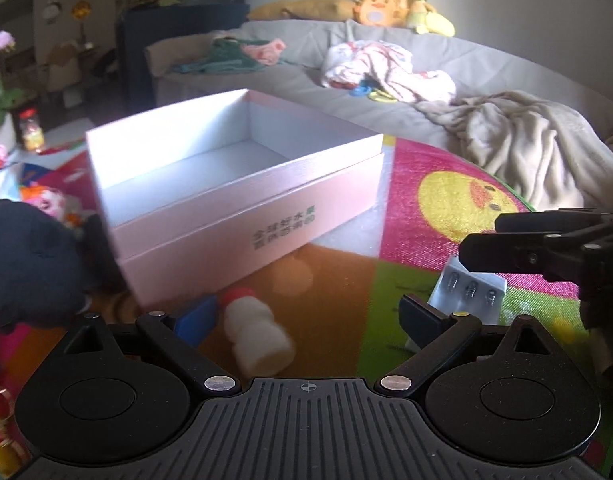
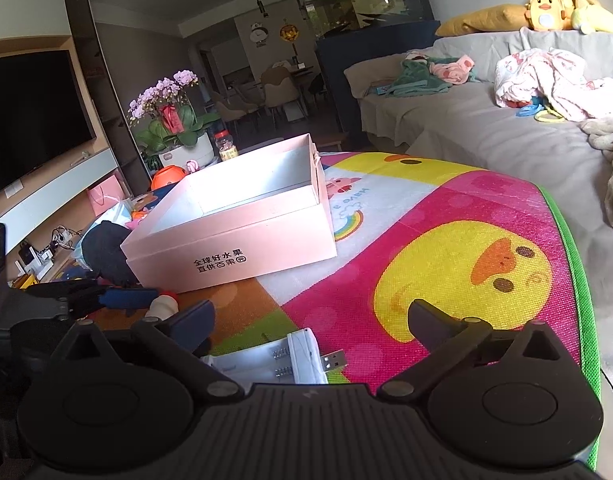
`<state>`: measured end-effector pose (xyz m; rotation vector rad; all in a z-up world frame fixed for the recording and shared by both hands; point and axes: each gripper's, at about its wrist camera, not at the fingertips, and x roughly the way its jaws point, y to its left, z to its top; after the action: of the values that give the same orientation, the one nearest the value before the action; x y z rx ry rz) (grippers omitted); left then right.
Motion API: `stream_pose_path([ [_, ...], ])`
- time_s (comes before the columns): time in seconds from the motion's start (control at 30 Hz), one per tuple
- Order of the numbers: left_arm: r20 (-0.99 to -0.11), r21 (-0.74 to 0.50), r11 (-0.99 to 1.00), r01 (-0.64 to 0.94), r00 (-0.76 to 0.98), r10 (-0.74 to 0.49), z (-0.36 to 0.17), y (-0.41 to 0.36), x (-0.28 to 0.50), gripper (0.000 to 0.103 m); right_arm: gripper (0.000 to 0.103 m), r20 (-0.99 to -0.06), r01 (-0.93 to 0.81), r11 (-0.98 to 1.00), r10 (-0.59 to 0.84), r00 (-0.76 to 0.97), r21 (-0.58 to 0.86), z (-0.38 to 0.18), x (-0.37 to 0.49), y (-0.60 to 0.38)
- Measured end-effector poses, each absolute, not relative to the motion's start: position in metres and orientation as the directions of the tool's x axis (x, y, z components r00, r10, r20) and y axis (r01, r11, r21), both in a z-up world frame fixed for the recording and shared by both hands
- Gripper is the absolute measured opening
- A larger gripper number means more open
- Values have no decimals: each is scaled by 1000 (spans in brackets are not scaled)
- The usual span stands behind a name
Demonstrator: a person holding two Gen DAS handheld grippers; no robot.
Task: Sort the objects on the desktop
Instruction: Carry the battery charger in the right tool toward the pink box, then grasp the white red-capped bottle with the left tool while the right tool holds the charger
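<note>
A pink open box (image 1: 242, 184) stands on the colourful mat, and its inside looks empty; it appears again as the box (image 2: 234, 224) in the right wrist view. A small white bottle (image 1: 258, 336) with a red cap lies on its side in front of it. My left gripper (image 1: 310, 320) is open around the bottle, with neither pad pressing on it. A white battery charger (image 2: 302, 356) with a USB plug lies on the mat between the wide-open fingers of my right gripper (image 2: 314, 322). The charger (image 1: 470, 292) also shows in the left wrist view.
A black plush toy (image 1: 30, 268) sits against the box's left side. The mat (image 2: 466, 240) with a yellow duck print ends in a green border on the right. A grey sofa (image 2: 486, 128) with clothes and blankets lies behind. Toys and a flower pot (image 2: 186, 152) crowd the far left.
</note>
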<state>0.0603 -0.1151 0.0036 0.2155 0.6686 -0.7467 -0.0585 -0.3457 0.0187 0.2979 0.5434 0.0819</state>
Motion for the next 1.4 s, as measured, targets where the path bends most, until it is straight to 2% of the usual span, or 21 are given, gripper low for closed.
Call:
stream_pose_path([
  [0.33,-639,-88,628,773,440,-631,6,-103,15,100,103,-493,4,952,154,856,306,18,-58,-345],
  [0.57,-628,-8,655,756,506,-591,6,-99,14,99,103,-489,10,950,152,859,312,17,-57,-345],
  [0.63,-635,-15,659,752,502,-588,6,-100,23,85,103,-488,11,950,151,860,312,17,-56,-345],
  [0.67,-638,-14,654,756,497,-588,6,-102,25,81,103,-489,11,950,151,859,312,17,-56,-345],
  [0.9,-636,-32,620,784,463,-617,6,-101,19,75,103,-487,11,950,151,860,313,16,-57,-345],
  [0.97,-634,-21,624,781,472,-612,6,-101,12,68,103,-487,11,950,151,860,313,16,-57,-345],
  [1.1,-635,7,682,732,530,-562,7,-105,5,48,103,-486,8,950,153,861,312,17,-58,-345],
  [1.3,-621,29,782,622,624,-473,12,-102,2,48,103,-496,-50,962,183,849,269,22,-60,-341],
  [1.4,-620,41,821,570,659,-426,15,-83,-8,48,103,-577,-230,967,248,778,105,26,-65,-322],
])
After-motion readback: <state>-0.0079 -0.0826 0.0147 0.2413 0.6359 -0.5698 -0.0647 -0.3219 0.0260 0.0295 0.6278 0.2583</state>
